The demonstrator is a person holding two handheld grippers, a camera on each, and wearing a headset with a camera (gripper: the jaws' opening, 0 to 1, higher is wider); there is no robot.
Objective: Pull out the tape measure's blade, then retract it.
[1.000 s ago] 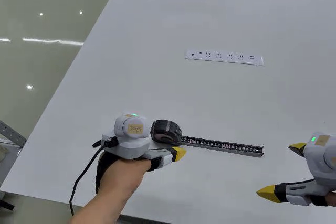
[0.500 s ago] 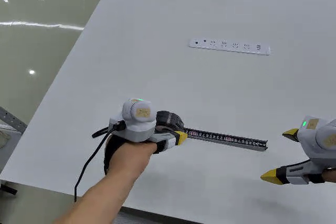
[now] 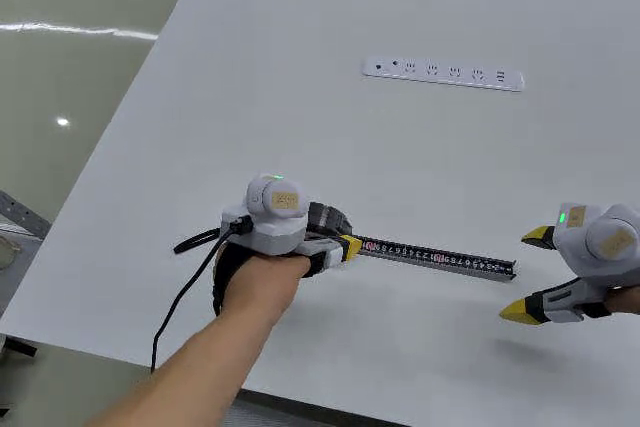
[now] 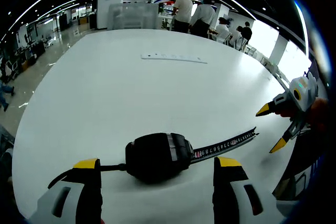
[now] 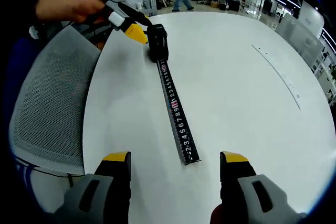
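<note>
Where the tape measure (image 4: 157, 156) lies, white table (image 3: 400, 157) borders glossy floor (image 3: 70, 77).

The tape measure's blade (image 5: 176, 114) bears white numerals — 2 to 9 legible.

My left gripper (image 4: 157, 166) and right gripper (image 5: 176, 157) are pale grey-white with bright yellow fingertips (image 5: 116, 157), and each has a small green light on top. The rounded plastic tape measure case (image 4: 157, 157) is glossy black. Its steel blade (image 5: 176, 109) is black too, with white numerals and ticks and a touch of red by the case. The smooth bench (image 3: 400, 167) is plain white. The long flat power strip (image 3: 443, 73) is white with dark sockets.
</note>
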